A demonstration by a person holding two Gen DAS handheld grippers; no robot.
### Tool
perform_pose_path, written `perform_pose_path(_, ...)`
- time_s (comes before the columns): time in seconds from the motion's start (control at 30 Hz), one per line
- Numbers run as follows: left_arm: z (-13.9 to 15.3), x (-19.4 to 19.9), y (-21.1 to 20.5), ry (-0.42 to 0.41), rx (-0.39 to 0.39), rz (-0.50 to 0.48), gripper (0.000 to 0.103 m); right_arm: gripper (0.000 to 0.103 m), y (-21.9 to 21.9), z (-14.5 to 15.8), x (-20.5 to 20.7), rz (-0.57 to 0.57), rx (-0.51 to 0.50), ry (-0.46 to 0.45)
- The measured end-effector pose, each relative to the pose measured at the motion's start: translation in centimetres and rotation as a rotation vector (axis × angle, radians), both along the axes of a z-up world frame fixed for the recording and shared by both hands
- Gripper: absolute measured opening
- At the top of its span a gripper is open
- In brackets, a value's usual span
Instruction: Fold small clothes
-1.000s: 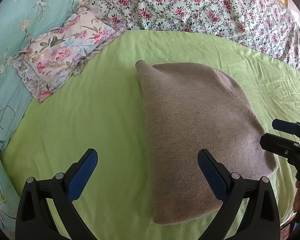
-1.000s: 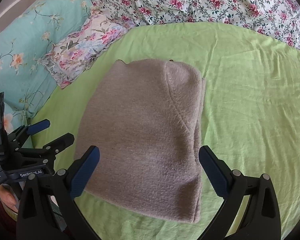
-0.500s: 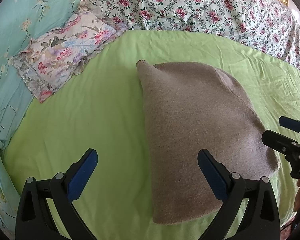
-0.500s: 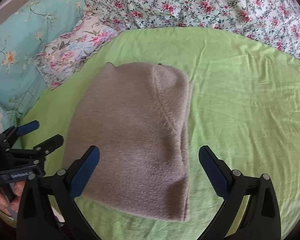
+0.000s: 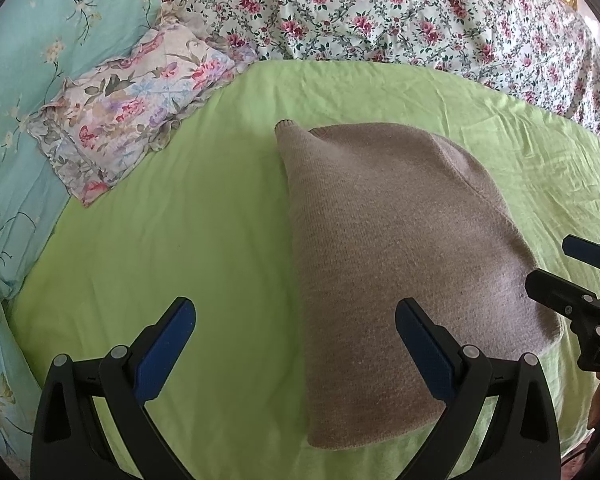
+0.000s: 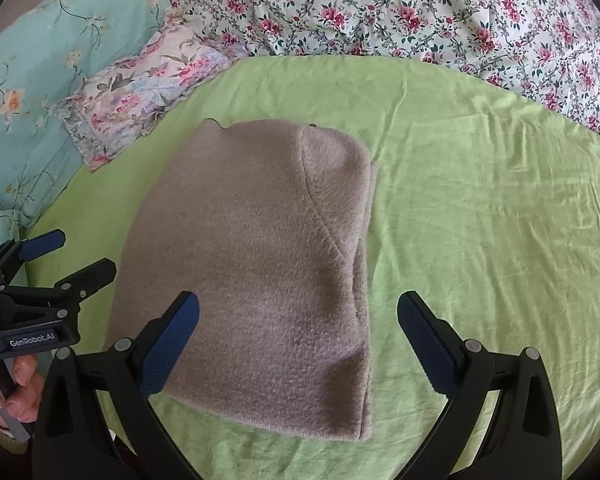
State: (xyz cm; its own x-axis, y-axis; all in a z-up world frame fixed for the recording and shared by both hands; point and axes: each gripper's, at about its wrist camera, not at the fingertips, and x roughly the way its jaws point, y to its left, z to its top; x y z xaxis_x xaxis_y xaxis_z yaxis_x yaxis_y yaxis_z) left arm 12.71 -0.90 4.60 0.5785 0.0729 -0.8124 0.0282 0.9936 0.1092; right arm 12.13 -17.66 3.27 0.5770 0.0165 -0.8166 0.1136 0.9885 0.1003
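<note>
A taupe knitted garment (image 5: pixel 396 264) lies folded into a narrow stack on the lime-green sheet (image 5: pixel 188 232); it also shows in the right wrist view (image 6: pixel 260 264). My left gripper (image 5: pixel 296 352) is open and empty, hovering over the garment's near left edge. My right gripper (image 6: pixel 298 350) is open and empty, hovering above the garment's near right part. The right gripper appears at the right edge of the left wrist view (image 5: pixel 556 272), and the left gripper at the left edge of the right wrist view (image 6: pixel 60 258). Neither touches the cloth.
A floral pillow (image 5: pixel 132 108) and a turquoise flowered duvet (image 5: pixel 28 48) lie at the far left. A rose-print quilt (image 5: pixel 400 16) runs along the back. The green sheet (image 6: pixel 480 220) stretches to the right of the garment.
Both grippers stay open and have drawn back slightly. The right gripper has slid toward the right edge of the left wrist view. The garment has not moved.
</note>
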Motion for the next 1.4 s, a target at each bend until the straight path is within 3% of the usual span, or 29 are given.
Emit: perform_pose_path(1.4, 0.1, 0.7, 0.4, -0.017, 0.028, 0.011, 0.100, 0.099, -0.2, 0.6, 0.6, 0.013, -0.003, 0.003)
